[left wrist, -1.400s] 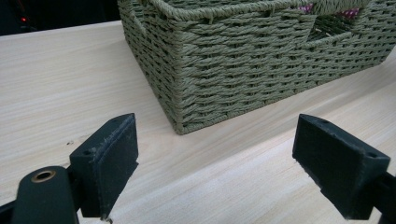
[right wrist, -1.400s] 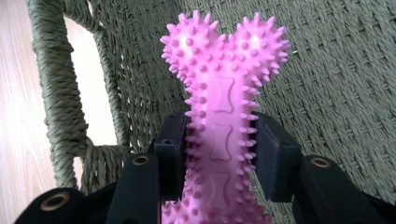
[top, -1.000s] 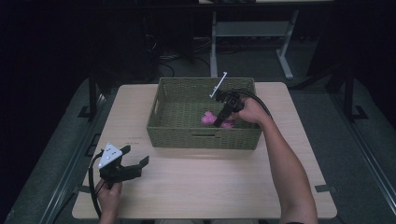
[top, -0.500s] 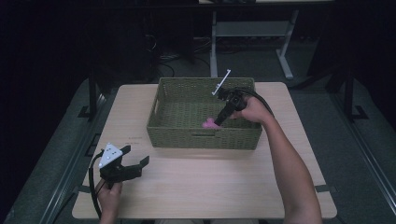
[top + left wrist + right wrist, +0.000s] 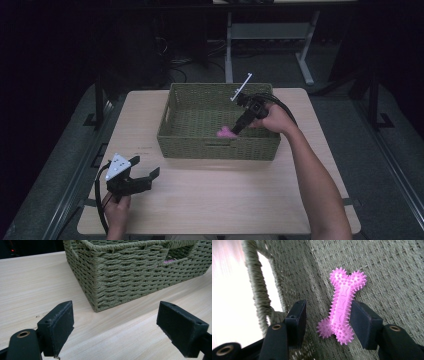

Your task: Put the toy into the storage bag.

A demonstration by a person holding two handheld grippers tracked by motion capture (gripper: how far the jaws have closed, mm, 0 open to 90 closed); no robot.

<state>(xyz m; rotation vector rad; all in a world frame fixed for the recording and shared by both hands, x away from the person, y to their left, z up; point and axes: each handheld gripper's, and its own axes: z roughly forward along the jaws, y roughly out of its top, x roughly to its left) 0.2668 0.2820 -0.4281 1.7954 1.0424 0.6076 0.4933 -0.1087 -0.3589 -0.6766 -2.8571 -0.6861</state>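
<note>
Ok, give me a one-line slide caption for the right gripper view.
Right gripper, jaws just opening, releases a spiky pink bone toy onto the floor of the woven basket.

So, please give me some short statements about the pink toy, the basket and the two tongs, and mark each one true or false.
1. The pink bone toy lies inside the green woven basket. True.
2. The right tongs are clamped shut on the toy. False: a gap shows beside one jaw; they have just been opening.
3. The left tongs hold the basket. False: they are open and empty, above the table.
4. The basket stands on the table. True.
</note>
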